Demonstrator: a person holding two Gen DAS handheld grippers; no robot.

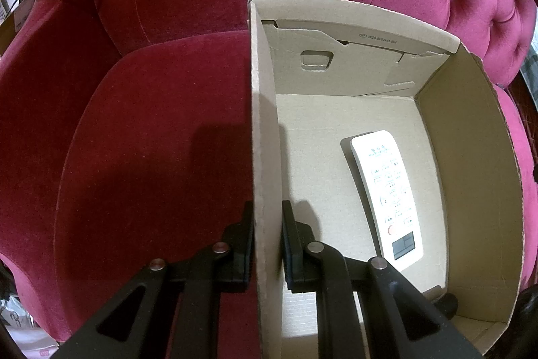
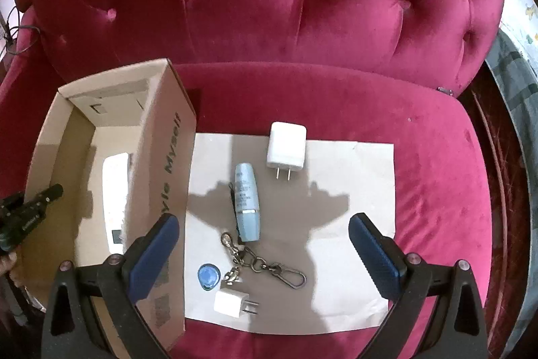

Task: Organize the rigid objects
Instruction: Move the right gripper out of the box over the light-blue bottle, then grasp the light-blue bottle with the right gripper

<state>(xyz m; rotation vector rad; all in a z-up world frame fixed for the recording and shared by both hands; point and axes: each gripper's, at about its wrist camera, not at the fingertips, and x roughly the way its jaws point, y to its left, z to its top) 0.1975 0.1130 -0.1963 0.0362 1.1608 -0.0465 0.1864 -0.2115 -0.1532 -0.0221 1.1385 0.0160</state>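
The left gripper (image 1: 267, 224), black and hard-edged, pinches the left wall of a corrugated cardboard box (image 1: 265, 110) on a tufted crimson velvet sofa (image 1: 151, 140). Inside the box lies a slim white remote (image 1: 386, 194), its buttons legible only in the left wrist view. The right wrist view alone shows the right gripper (image 2: 264, 244), blue ribbed pads spread wide and empty, above a paper sheet (image 2: 353, 164) carrying a small white charger (image 2: 232, 303), a blue fob (image 2: 208, 276), a metal keychain (image 2: 265, 264), a pale blue tube (image 2: 247, 202) and, farthest, a larger white charger (image 2: 286, 145).
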